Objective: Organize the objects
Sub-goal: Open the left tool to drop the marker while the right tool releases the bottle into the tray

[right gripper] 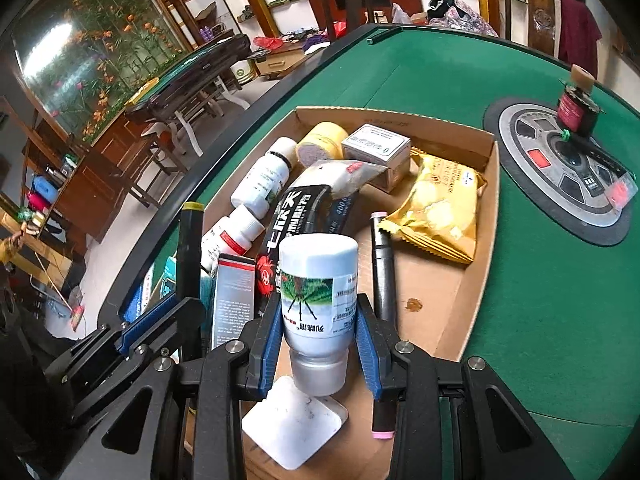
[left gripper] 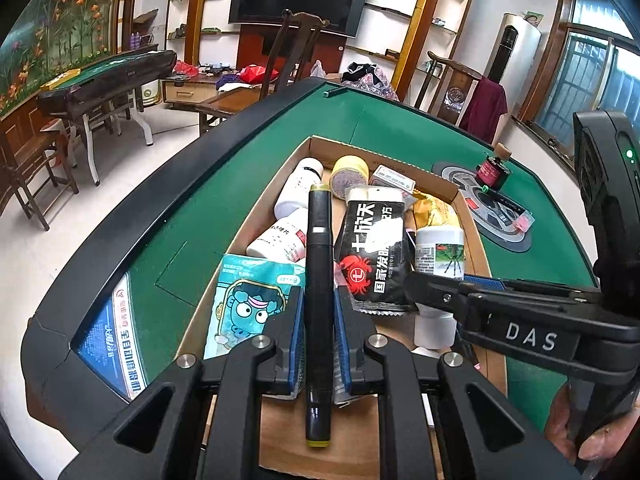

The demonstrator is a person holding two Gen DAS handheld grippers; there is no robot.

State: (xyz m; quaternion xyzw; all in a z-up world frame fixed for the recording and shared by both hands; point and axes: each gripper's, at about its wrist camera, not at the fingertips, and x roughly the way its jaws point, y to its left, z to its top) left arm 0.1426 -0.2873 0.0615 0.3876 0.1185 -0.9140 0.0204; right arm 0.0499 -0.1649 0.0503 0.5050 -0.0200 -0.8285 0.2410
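Observation:
A shallow cardboard box [left gripper: 474, 216] [right gripper: 476, 256] lies on the green table and holds several items. My left gripper [left gripper: 319, 320] is shut on a black marker with yellow ends [left gripper: 319, 280], held over the box's near end; the marker also shows in the right wrist view [right gripper: 188, 248]. My right gripper [right gripper: 316, 328] is shut on a white bottle with a green label [right gripper: 318, 288], upside down above the box floor; it shows in the left wrist view [left gripper: 439, 252]. A black pen with pink ends [right gripper: 382, 276] lies in the box beside it.
The box also holds white pill bottles [right gripper: 262, 178], a black crab-print pouch [left gripper: 374, 252], a yellow snack bag [right gripper: 438, 212], a small carton [right gripper: 378, 148], a yellow-lidded jar [left gripper: 350, 176] and a blue cartoon packet [left gripper: 250, 304]. A dark bottle [right gripper: 578, 104] stands on the table's round centre panel [right gripper: 560, 168].

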